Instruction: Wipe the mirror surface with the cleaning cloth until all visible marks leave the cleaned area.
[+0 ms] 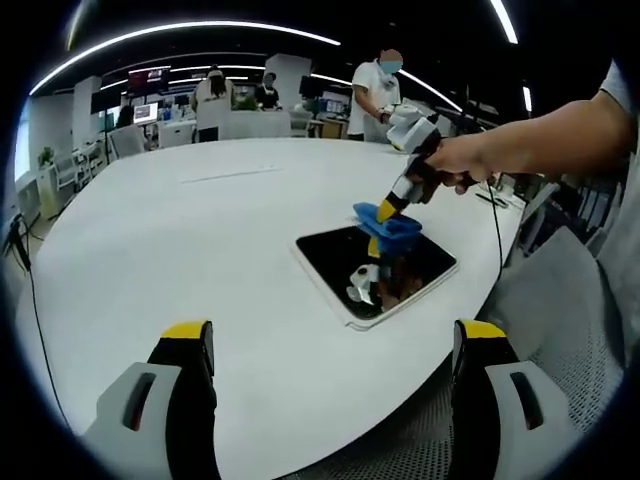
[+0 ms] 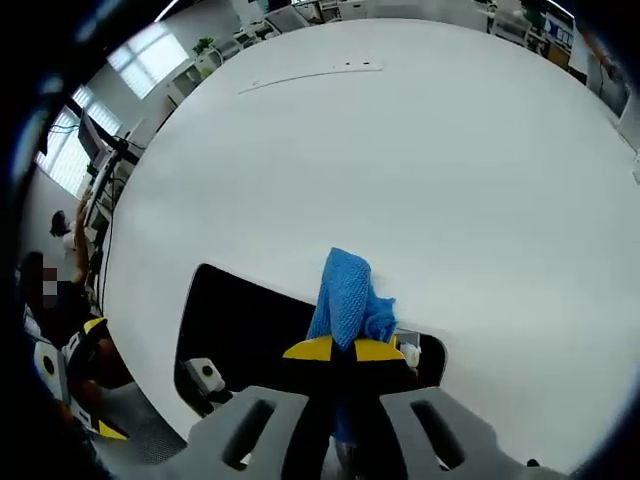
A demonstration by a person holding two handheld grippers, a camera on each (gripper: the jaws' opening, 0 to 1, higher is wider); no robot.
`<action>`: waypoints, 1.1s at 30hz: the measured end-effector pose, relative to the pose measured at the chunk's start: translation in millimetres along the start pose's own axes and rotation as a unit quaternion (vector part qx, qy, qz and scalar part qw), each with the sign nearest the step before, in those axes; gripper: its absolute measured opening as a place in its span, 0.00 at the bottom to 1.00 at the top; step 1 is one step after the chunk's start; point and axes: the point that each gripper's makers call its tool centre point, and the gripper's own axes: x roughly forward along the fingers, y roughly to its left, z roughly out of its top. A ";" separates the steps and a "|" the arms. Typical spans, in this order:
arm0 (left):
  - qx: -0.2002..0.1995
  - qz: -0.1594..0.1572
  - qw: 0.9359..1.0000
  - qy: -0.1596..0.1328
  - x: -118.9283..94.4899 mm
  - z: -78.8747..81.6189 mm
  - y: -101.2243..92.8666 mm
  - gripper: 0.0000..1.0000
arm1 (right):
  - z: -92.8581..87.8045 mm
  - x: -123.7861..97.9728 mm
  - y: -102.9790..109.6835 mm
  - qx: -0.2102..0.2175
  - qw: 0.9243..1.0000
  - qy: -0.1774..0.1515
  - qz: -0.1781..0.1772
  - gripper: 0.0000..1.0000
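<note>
With R gripper fingers clenched on blue cloth atop mirror (L gripper fingers released)

1. Cloth: blue, coarse open-weave fabric, matt.
2. Mirror: dark, glossy, smooth glass, reflecting the gripper.
3. Table: white, smooth, faint sheen.
4. Chair: grey mesh.
</note>
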 end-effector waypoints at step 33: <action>0.013 0.021 1.000 -0.003 -1.6 1.4 5.5 0.99 | -29.4 -10.6 -2.8 0.037 0.999 -0.013 -0.027 0.00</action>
